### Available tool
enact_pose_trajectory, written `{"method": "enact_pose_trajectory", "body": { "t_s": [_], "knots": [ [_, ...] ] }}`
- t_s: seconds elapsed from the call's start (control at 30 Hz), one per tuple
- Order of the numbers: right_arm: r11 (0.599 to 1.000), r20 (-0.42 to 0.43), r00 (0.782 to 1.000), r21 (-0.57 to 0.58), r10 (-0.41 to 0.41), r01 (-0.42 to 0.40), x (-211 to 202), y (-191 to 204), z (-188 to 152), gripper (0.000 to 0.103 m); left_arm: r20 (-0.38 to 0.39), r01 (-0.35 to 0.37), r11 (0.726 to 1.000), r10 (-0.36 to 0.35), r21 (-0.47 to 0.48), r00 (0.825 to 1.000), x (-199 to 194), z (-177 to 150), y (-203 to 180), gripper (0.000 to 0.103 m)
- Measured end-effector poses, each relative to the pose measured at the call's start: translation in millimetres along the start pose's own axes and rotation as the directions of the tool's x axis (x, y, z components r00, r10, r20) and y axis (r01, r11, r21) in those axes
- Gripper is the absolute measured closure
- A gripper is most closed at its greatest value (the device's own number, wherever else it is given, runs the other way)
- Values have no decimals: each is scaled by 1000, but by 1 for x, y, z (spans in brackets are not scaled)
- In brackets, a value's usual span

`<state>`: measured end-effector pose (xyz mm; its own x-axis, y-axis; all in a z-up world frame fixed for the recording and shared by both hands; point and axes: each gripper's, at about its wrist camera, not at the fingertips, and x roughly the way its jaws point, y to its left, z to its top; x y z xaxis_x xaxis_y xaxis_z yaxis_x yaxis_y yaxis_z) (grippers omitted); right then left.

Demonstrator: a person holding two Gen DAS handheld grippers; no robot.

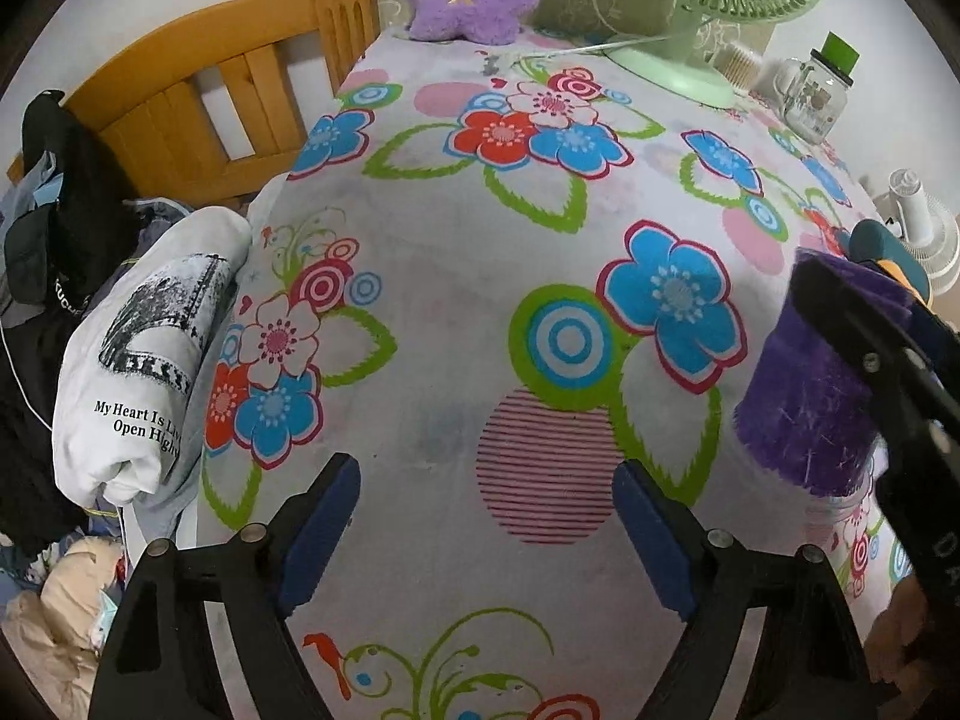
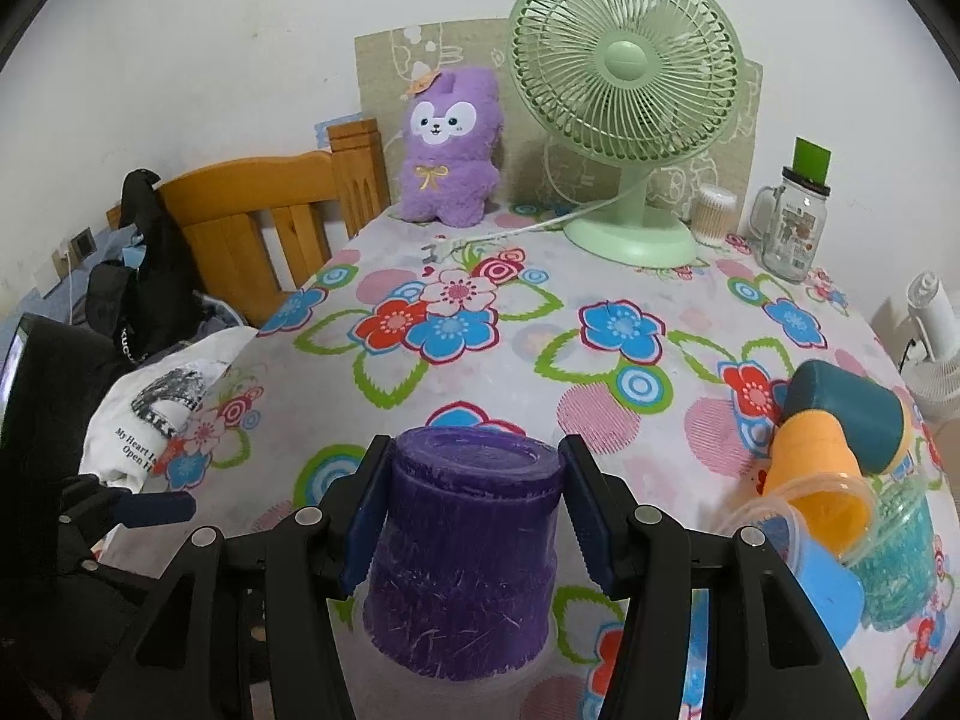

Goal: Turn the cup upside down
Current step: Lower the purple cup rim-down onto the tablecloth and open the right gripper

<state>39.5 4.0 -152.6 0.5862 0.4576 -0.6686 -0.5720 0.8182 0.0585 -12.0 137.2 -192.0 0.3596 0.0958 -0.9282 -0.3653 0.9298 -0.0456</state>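
A scratched purple plastic cup [image 2: 468, 546] stands upside down, base up and wide rim down, on the flowered tablecloth [image 2: 540, 360]. My right gripper [image 2: 471, 516] is shut on the cup, with one blue pad on each side of its upper wall. The cup [image 1: 810, 396] also shows at the right edge of the left wrist view, with the right gripper's black arm across it. My left gripper [image 1: 486, 528] is open and empty, low over the cloth left of the cup.
A heap of cups lies at the right: teal [image 2: 852, 414], orange [image 2: 822, 474], blue [image 2: 822, 588] and clear green [image 2: 900, 546]. A green fan [image 2: 630, 84], purple plush [image 2: 447, 150] and glass jar [image 2: 792, 228] stand at the back. Clothes [image 1: 138, 360] hang off the left edge.
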Motion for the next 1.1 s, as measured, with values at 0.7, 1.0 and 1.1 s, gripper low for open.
{"method": "enact_pose_trajectory", "body": {
  "t_s": [0.7,1.0,1.1],
  "knots": [
    [989,-259,966,143,-5,44,-30,-16,4,16,-72,47,998,-44,34,996,-40,2,-11,15],
    [978,-283,959,191,-30,87,-73,-33,30,16,-28,67,991,-64,113,998,-90,19,-34,15],
    [975,-299,954,205,-27,91,-83,-44,36,16,-13,63,989,-61,130,998,-103,22,-45,13]
  ]
}}
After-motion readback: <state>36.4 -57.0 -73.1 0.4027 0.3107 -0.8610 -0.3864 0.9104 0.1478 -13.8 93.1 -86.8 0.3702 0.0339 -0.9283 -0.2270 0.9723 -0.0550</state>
